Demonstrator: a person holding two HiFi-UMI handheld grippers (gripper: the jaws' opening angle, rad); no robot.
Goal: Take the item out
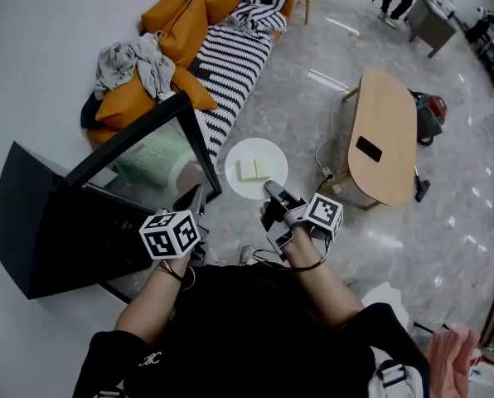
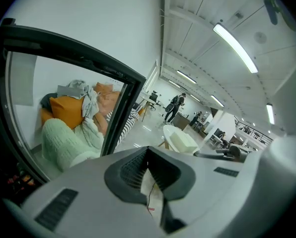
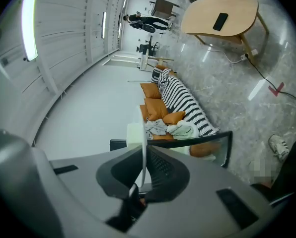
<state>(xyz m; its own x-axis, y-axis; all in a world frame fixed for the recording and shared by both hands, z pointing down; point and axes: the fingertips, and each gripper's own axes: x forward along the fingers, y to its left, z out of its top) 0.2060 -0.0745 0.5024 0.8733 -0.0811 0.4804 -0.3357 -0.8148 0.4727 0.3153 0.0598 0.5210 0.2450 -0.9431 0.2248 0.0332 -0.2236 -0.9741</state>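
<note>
I hold the right gripper [image 1: 269, 189] clamped on the plate's [image 1: 237, 149] 6 o'clock rim, level so its slabs [image 1: 256, 169] stay put, clear of the oven [image 1: 56, 230] at 9 o'clock; the left gripper [image 1: 196, 197], jaws together and empty, waits by the open door [image 1: 131, 136].

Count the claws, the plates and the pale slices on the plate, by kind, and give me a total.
claws: 2, left claw and right claw
plates: 1, white plate
pale slices: 2, side by side
total: 5
</note>
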